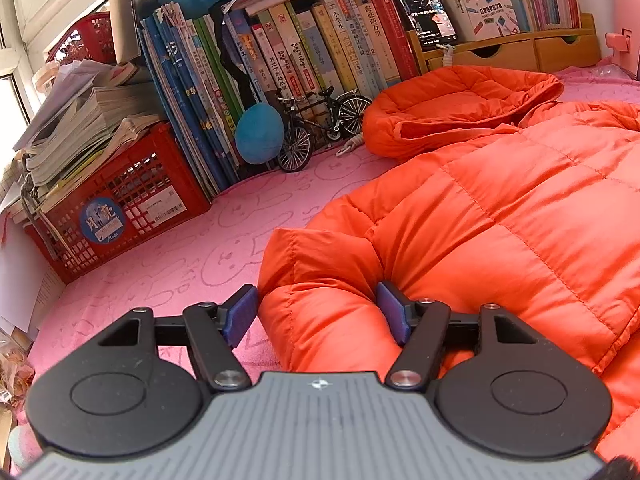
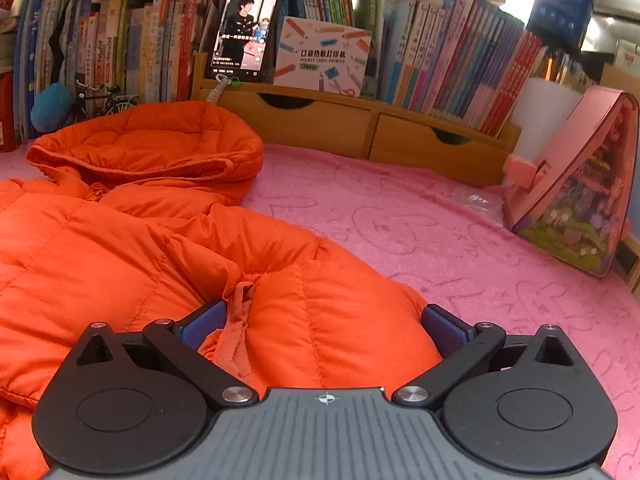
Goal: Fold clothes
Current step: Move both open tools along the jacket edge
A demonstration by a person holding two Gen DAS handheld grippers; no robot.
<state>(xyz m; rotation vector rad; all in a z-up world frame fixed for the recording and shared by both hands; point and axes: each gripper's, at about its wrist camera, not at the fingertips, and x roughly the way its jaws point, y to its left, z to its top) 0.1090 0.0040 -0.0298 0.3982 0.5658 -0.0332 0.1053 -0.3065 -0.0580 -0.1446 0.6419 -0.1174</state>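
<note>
Left gripper (image 1: 318,314) and right gripper (image 2: 322,328) each straddle a jacket (image 1: 500,216) sleeve, jaws apart; closing comes next, then folding inward.

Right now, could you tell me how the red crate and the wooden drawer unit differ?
The red crate is open plastic lattice; the wooden drawer unit has solid fronts with cut-out handles. The crate carries loose stacked papers; the drawer unit carries upright books and a phone. Both sit on the pink blanket by the orange jacket.
</note>
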